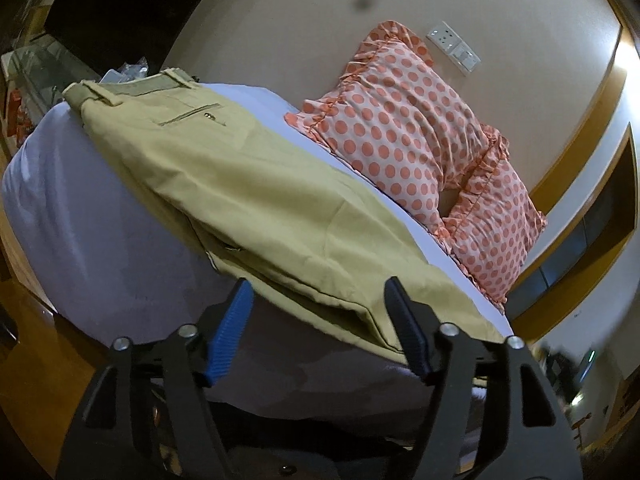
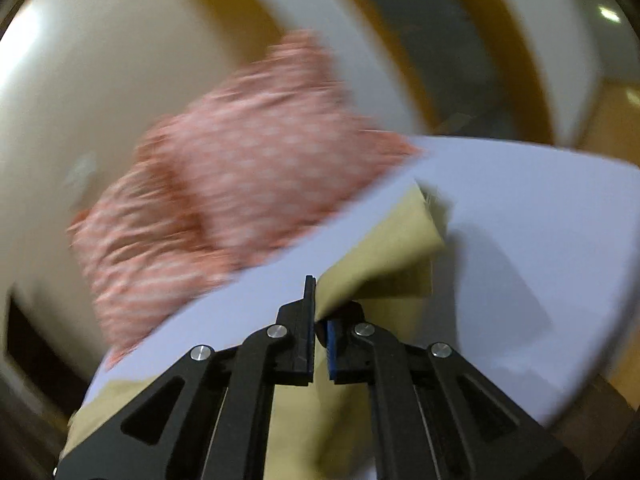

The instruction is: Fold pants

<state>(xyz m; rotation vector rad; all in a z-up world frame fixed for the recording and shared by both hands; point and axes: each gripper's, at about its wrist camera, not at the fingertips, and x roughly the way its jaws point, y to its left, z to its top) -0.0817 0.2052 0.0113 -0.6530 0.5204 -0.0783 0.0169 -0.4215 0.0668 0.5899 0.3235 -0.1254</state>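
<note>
Khaki pants (image 1: pixel 256 196) lie lengthwise on a pale lilac bed sheet (image 1: pixel 80 216), waistband and back pocket at the far end, legs running toward me. My left gripper (image 1: pixel 320 308) is open, its fingers spread on either side of the near edge of the trouser leg, holding nothing. In the right wrist view my right gripper (image 2: pixel 318 320) is shut on a fold of the khaki leg fabric (image 2: pixel 384 248) and holds it lifted above the sheet (image 2: pixel 520 232). That view is motion-blurred.
Two orange polka-dot pillows (image 1: pixel 404 136) lean against the cream wall along the bed's right side, also showing blurred in the right wrist view (image 2: pixel 224 168). A wall socket plate (image 1: pixel 452 46) sits above them. Wood floor (image 1: pixel 48 360) lies left of the bed.
</note>
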